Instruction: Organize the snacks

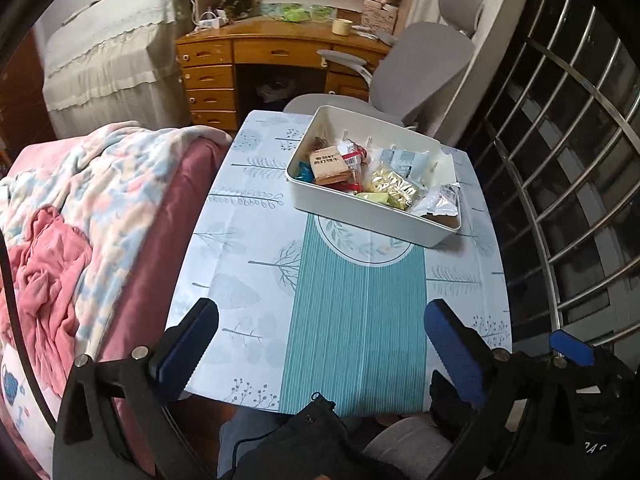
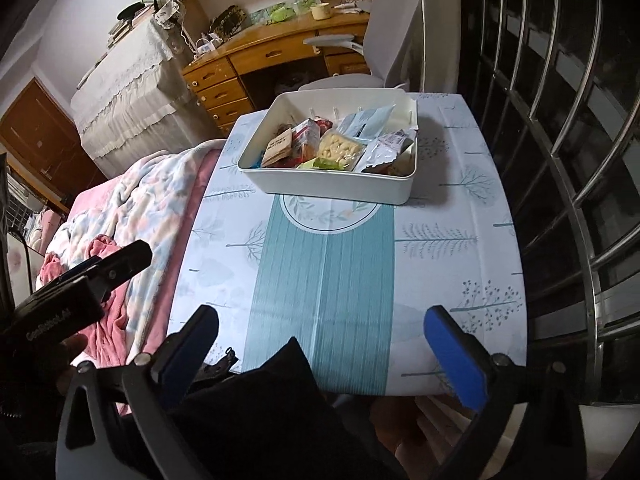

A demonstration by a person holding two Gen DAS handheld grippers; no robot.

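A white bin [image 1: 360,216] sits on the far part of a small table [image 1: 248,264] covered with a tree-patterned cloth that has a teal striped band down the middle. The bin holds a heap of snacks [image 1: 360,172]: a brown cracker pack [image 1: 329,165] at the left, a gold foil packet [image 1: 394,186] in the middle, and a silver wrapper [image 1: 438,202] hanging over the right end of the near rim. In the right wrist view the same bin [image 2: 332,188] lies toward the far edge, with a pale packet of round pieces [image 2: 340,148] in its middle.

The left gripper [image 1: 320,340] hovers over the near edge of the table with its blue-padded jaws spread wide and nothing between them; the bin is well apart from it, farther off and slightly to the right. The right gripper [image 2: 320,344] also hangs over the near edge, jaws wide apart and empty, the bin well ahead of it. The near half of the cloth between grippers and bin is bare. A bed with a pink floral blanket [image 1: 100,200] lies along the table's left side, and a grey chair [image 1: 420,68] stands beyond the bin.
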